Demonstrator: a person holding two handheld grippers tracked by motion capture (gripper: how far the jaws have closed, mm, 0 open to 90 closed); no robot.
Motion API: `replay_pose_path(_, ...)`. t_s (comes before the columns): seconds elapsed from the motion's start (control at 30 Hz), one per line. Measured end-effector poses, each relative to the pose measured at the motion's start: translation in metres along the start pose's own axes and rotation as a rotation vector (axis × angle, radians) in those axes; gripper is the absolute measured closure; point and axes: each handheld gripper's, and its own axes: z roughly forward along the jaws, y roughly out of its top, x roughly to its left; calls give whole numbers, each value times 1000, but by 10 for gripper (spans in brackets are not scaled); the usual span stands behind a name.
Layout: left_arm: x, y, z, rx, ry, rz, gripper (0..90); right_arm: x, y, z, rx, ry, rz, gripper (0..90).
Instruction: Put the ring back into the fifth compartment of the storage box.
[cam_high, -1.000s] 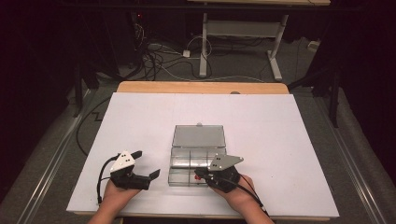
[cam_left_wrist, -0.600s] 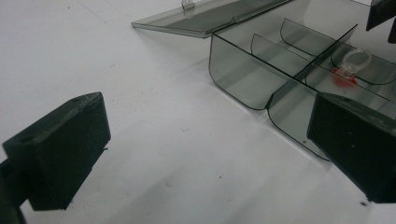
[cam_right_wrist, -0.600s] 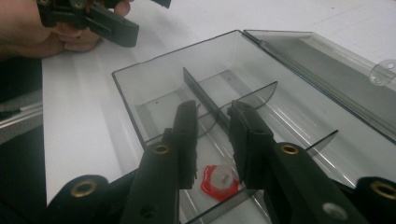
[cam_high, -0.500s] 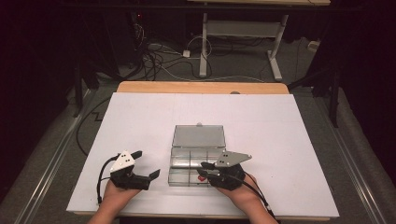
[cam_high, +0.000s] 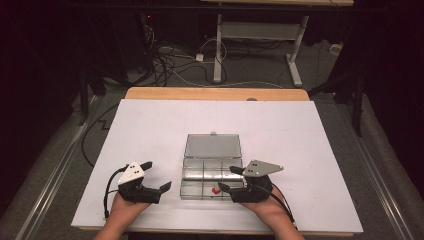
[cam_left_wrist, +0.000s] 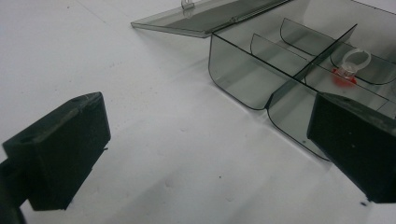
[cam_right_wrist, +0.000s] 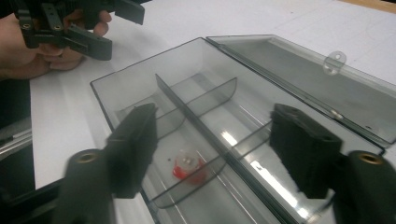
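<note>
**Two grippers held wide at the open compartment box**

Near the front edge of the white table (cam_high: 150, 125), two black two-jaw grippers are held by a person's hands. The left gripper (cam_high: 155, 176) is seen left of the box, just beside it but apart from it, its jaws spread wide with nothing between them. The right gripper (cam_high: 230, 179) is held at the box's front right corner, its jaws likewise spread and empty, reaching over the compartments.

Between the grippers, the clear smoky-grey plastic compartment box (cam_high: 192, 186) is set on the table, split by inner dividers. In a front compartment a small red and clear plastic ring (cam_high: 216, 190) is lying on the bottom, below and ahead of the right gripper's jaws and untouched.

Farther off, the box's hinged lid (cam_high: 212, 145) is laid open and flat toward the table's far edge.
</note>
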Motion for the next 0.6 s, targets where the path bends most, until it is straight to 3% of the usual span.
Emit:
replay_pose_path(0.17, 0, 0, 0, -1, 3, 0, 0, -7, -6, -6, -17, -16, 29, 155)
replay_pose_path(0.4, 0, 0, 0, -1, 1, -1, 0, -15, -15, -16, -42, -81, 62, 15)
replay_pose_path(0.6, 0, 0, 0, 0, 2, -2, 0, -22, -24, -27, -48, -121, 70, 7)
